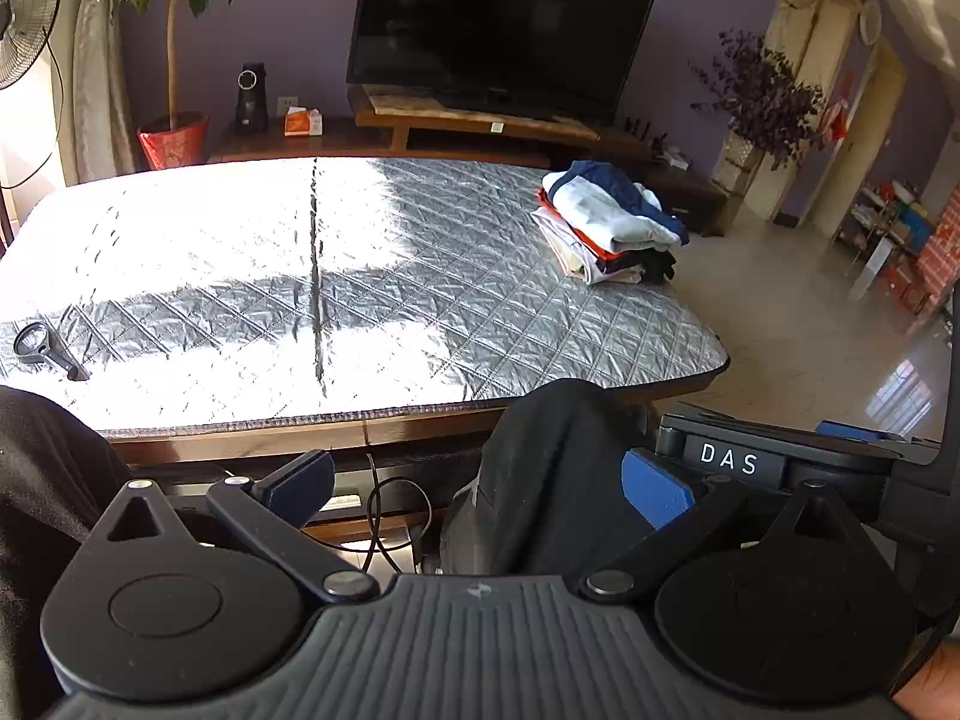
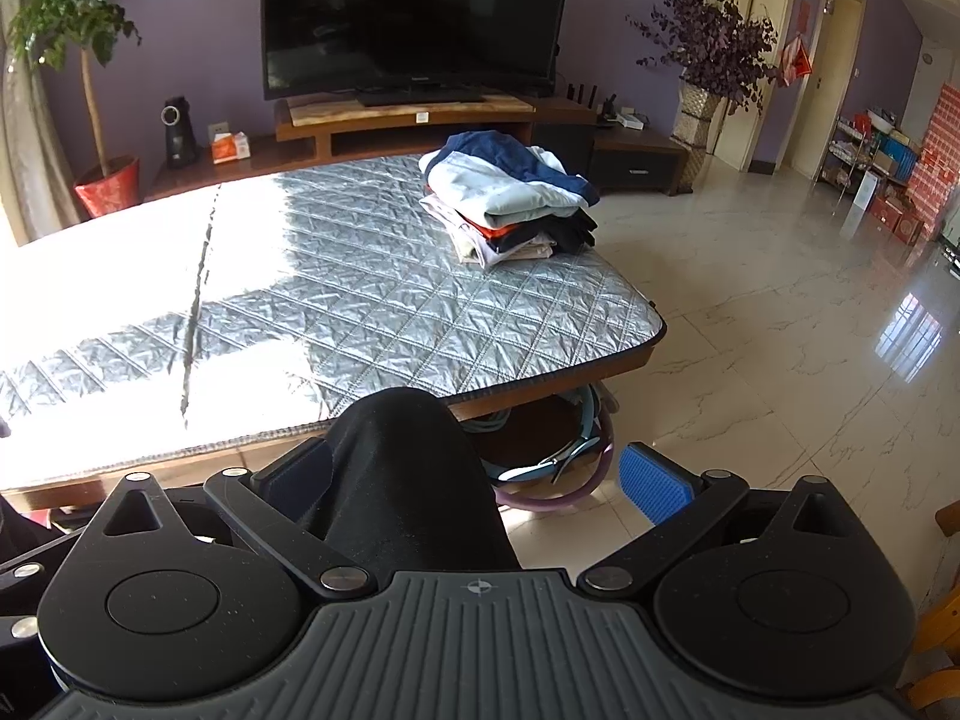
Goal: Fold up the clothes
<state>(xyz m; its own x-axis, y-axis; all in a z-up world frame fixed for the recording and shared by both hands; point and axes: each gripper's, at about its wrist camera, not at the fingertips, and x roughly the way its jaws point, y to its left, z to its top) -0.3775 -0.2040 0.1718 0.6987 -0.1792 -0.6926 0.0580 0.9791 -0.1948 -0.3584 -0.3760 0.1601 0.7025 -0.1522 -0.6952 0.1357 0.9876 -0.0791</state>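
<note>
A stack of folded clothes (image 1: 612,222) (image 2: 510,198) lies at the far right corner of the table, a white and navy garment on top, orange, dark and beige layers beneath. The table wears a silver quilted cover (image 1: 360,276) (image 2: 360,300). My left gripper (image 1: 480,489) is open, held low in front of the table's near edge, nothing between its blue pads. My right gripper (image 2: 480,480) is open too, near the table's right front corner. A person's knee in black trousers (image 1: 552,468) (image 2: 402,468) rises between the fingers in both views. The right gripper's body (image 1: 738,459) shows at the right of the left wrist view.
A black magnifying glass (image 1: 42,348) lies at the table's left front. Behind stand a TV (image 1: 498,30) on a wooden stand, a red-potted plant (image 1: 174,138) and a fan (image 1: 24,18). A basket (image 2: 558,468) sits under the table's right corner. Polished tile floor (image 2: 780,330) spreads to the right.
</note>
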